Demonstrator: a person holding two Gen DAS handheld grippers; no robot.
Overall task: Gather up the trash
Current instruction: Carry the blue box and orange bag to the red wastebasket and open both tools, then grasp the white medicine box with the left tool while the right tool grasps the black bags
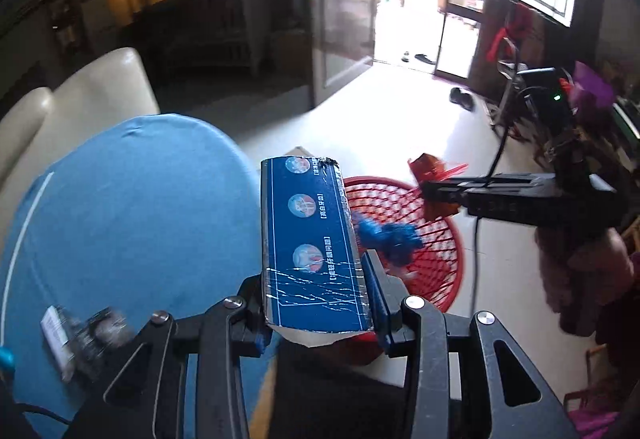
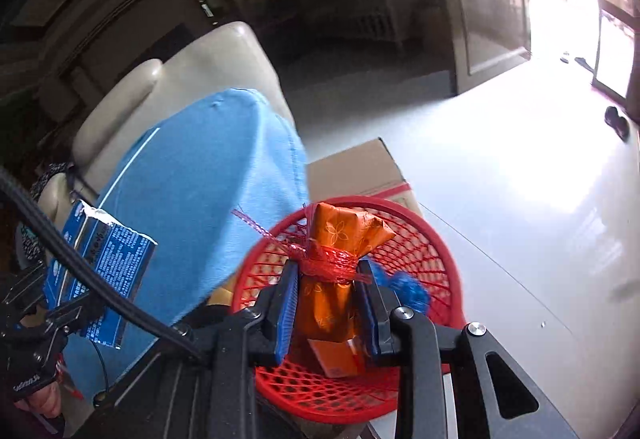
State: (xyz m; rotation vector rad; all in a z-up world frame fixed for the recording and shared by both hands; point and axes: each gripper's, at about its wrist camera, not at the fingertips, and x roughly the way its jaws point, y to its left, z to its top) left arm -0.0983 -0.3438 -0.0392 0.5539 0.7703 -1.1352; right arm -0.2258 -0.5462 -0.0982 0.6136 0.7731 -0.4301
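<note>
A long blue toothpaste box with torn foil ends sticks up between the fingers of my left gripper, which is shut on it beside the blue-covered table. Just right of it is a red mesh basket with a crumpled blue wrapper inside. My right gripper is shut on an orange foil packet tied with red netting, over the basket. The basket also holds a small orange carton. In the right wrist view the left gripper and its blue box show at lower left.
A cream sofa stands behind the table. A cardboard box sits on the pale floor behind the basket. A blurred dark-and-white item lies on the tablecloth. Chairs and cloth clutter fill the right side; a shoe lies near the open door.
</note>
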